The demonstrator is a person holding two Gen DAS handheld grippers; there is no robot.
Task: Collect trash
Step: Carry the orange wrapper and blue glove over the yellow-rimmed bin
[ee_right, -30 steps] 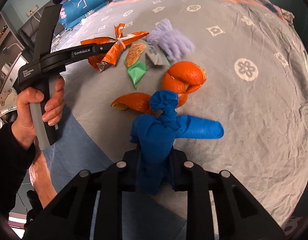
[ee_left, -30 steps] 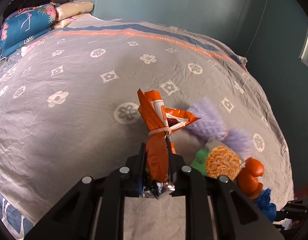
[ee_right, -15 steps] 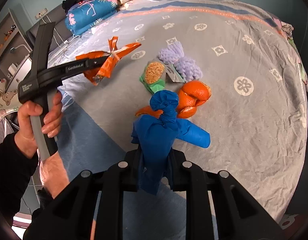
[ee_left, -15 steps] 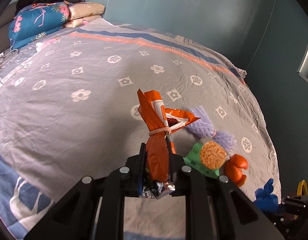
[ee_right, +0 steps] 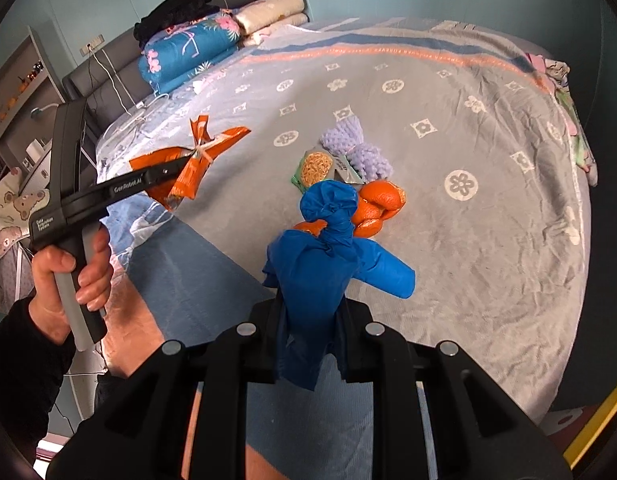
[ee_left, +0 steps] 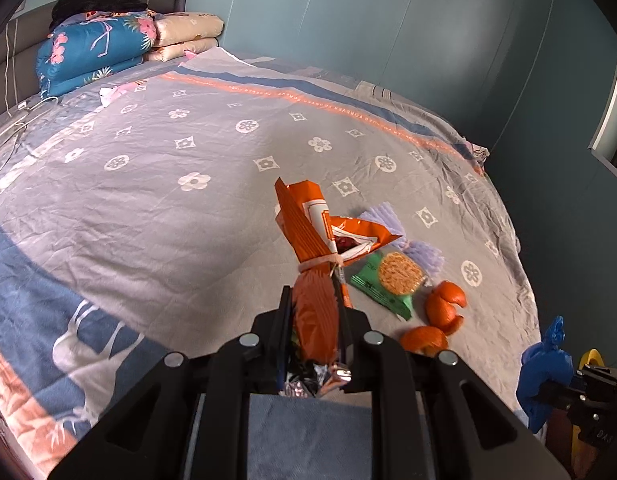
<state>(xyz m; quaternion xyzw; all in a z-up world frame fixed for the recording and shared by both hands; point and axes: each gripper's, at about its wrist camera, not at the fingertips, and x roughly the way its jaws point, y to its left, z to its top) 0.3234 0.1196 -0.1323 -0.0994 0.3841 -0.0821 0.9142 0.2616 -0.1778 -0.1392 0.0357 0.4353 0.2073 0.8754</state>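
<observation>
My left gripper (ee_left: 314,312) is shut on an orange snack wrapper (ee_left: 312,240) tied with a band, held up above the bed; the same wrapper (ee_right: 196,160) shows in the right wrist view. My right gripper (ee_right: 310,320) is shut on a knotted blue glove (ee_right: 328,248), lifted off the bed; the blue glove (ee_left: 542,372) appears at the right edge of the left wrist view. On the grey bedspread (ee_left: 148,200) lie a green noodle packet (ee_left: 392,276), orange peels (ee_left: 444,308) and a purple fuzzy item (ee_left: 420,252).
Folded blue floral and cream quilts (ee_left: 104,52) with a black garment on top sit at the headboard. A person's hand (ee_right: 68,276) in a dark sleeve holds the left gripper handle. Shelves (ee_right: 16,92) stand at the far left. A teal wall runs behind the bed.
Both grippers have risen and pulled back from the bed with their loads still held. The trash left on the bedspread now looks smaller and farther off.
</observation>
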